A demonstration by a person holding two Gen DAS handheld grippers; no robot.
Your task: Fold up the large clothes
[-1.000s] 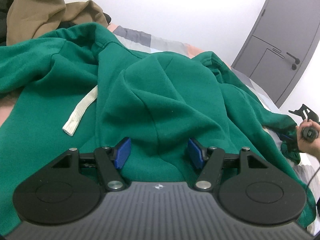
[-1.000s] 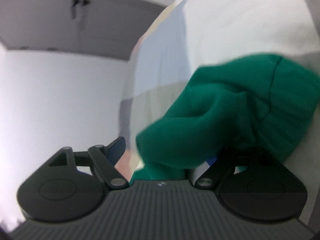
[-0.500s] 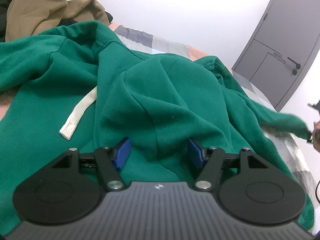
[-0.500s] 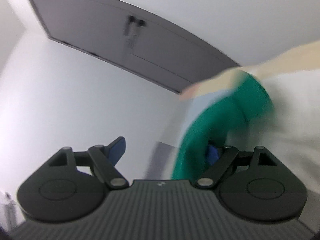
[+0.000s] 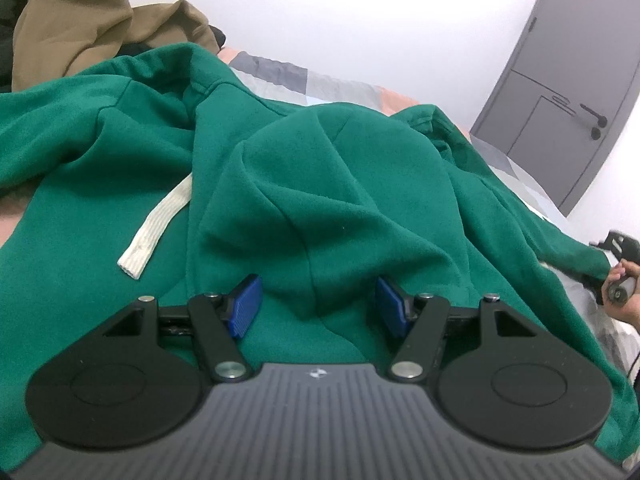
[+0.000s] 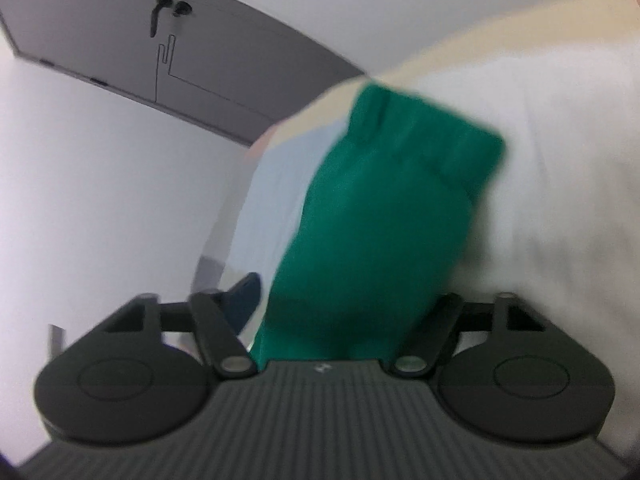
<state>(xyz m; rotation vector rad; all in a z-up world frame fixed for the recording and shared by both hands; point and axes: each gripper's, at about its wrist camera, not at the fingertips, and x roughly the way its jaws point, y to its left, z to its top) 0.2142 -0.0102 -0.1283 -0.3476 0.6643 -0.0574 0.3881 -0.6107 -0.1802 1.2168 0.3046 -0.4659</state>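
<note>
A green hoodie (image 5: 340,184) lies spread on the bed, with a white drawstring (image 5: 156,232) on its left side. My left gripper (image 5: 318,312) hovers low over it, open, a raised fold of the hood between its blue pads without touching them. The right sleeve (image 5: 568,252) stretches to the far right, where a hand (image 5: 624,292) holds my right gripper. In the blurred right wrist view the sleeve (image 6: 392,216) fills the gap of my right gripper (image 6: 348,304), whose jaws are closing. The left pad (image 6: 244,296) stands at the cloth's edge; the other is hidden.
A heap of tan clothes (image 5: 80,24) sits at the back left of the bed. The patchwork bedsheet (image 5: 320,80) shows behind the hoodie, with white bedding (image 6: 560,200) under the sleeve. A grey door (image 5: 560,92) stands beyond the bed's right side.
The sleeve has been drawn out to the right and lies straighter. The right gripper has rolled, and its jaws have narrowed around the sleeve. The left gripper has stayed where it was.
</note>
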